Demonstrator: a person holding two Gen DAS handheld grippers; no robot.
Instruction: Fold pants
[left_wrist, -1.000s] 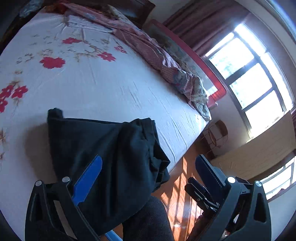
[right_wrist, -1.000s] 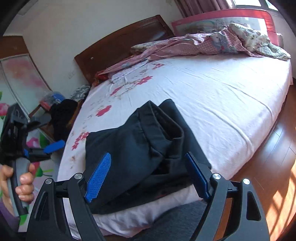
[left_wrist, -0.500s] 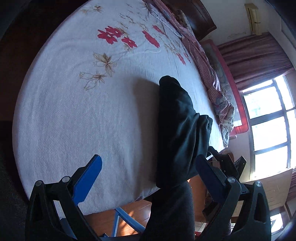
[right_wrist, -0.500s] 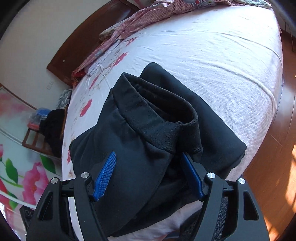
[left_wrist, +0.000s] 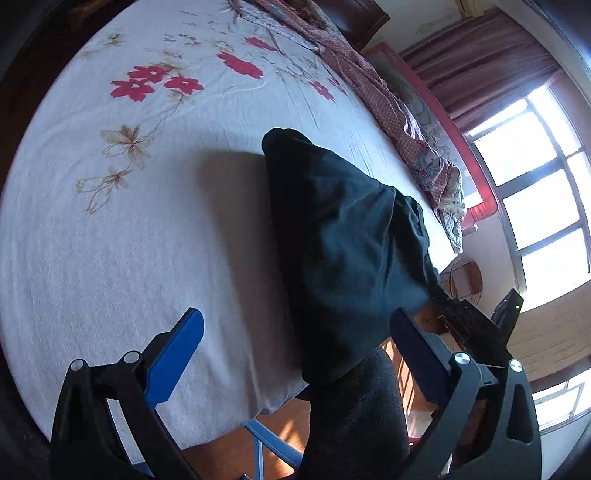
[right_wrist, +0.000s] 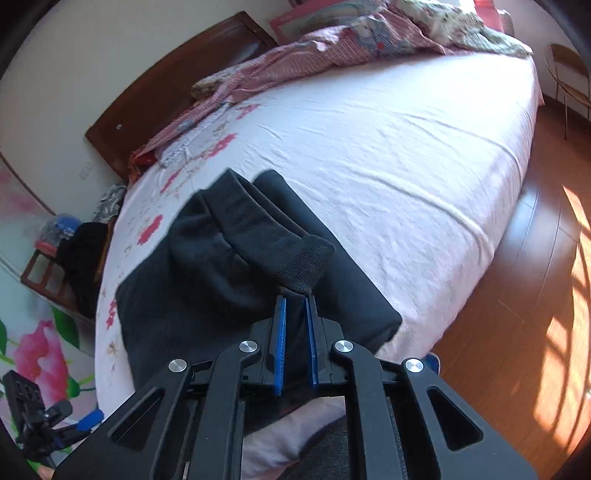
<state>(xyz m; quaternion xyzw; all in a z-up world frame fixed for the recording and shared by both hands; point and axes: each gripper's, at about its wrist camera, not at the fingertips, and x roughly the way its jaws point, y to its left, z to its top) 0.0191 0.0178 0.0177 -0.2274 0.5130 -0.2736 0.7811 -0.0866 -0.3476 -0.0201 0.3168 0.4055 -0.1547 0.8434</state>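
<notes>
Near the foot edge of a bed (right_wrist: 406, 147) with a white flowered sheet (left_wrist: 122, 236), the black pants (right_wrist: 221, 280) lie bunched, their ribbed waistband (right_wrist: 280, 243) folded up on top and one side hanging a little over the mattress edge. The right gripper (right_wrist: 294, 325) is closing its blue pads (right_wrist: 280, 332) on a fold of the dark cloth just under the waistband; cloth fills the narrow gap between them and the pads press on it. The left gripper (left_wrist: 295, 332) stands wide open above the sheet, just beside the pants (left_wrist: 343, 236): its left blue pad (left_wrist: 175, 354) is over bare sheet, the other finger is at the hanging edge of the cloth, and nothing is gripped. A dark grey trouser leg of the person (left_wrist: 354, 417) stands against the mattress between the two fingers. A crumpled pink patterned quilt (right_wrist: 354, 44) runs along the far side, up toward the wooden headboard (right_wrist: 177, 74). By the headboard a low wooden stand (right_wrist: 48, 266) carries a heap of dark clothing (right_wrist: 86, 258); what else is on it cannot be told. A chair (right_wrist: 569, 70) stands on the sunlit wooden floor (right_wrist: 517, 332) by the window (left_wrist: 535, 206) with its brown curtain (left_wrist: 491, 62).
</notes>
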